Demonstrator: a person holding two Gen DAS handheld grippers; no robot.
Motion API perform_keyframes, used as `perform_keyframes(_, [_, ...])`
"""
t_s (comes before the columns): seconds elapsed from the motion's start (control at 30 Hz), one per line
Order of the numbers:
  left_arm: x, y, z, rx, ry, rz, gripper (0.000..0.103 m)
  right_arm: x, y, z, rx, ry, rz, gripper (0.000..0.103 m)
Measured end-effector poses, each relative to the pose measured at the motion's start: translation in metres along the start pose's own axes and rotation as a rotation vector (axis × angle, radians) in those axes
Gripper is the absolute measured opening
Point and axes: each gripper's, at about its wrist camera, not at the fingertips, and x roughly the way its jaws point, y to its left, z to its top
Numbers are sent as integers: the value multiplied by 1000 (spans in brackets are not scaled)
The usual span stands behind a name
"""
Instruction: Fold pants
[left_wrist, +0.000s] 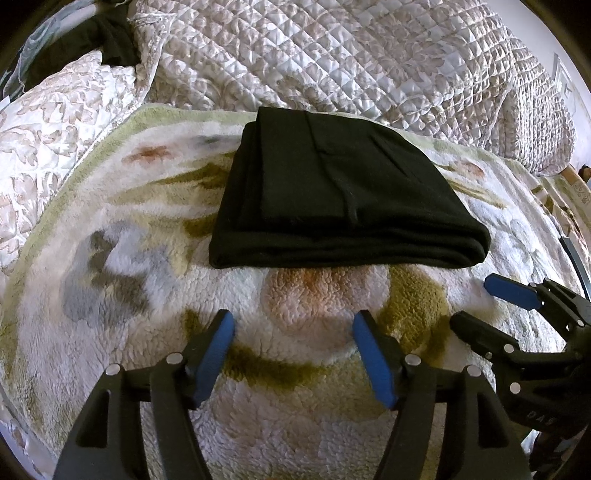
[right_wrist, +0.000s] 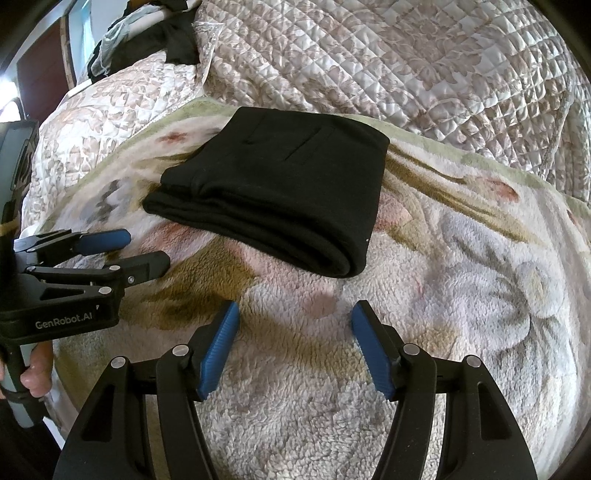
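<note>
The black pants (left_wrist: 340, 192) lie folded into a compact rectangle on a fluffy floral blanket (left_wrist: 110, 295); they also show in the right wrist view (right_wrist: 280, 199). My left gripper (left_wrist: 293, 325) is open and empty, hovering over the blanket just in front of the pants. My right gripper (right_wrist: 295, 314) is open and empty, in front of the pants' right corner. The right gripper also shows at the right edge of the left wrist view (left_wrist: 480, 302), and the left gripper shows at the left of the right wrist view (right_wrist: 147, 251).
The fluffy blanket (right_wrist: 461, 295) lies on a bed with a quilted floral bedspread (left_wrist: 351, 55) behind it. Dark clothing (right_wrist: 177, 40) is piled at the far left of the bed. A hand (right_wrist: 35, 369) holds the left gripper's handle.
</note>
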Motion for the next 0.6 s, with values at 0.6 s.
perform_keyframes(0.6, [2,1,2,1,7,9,71,1,1,-5,-7,-48,-14,69])
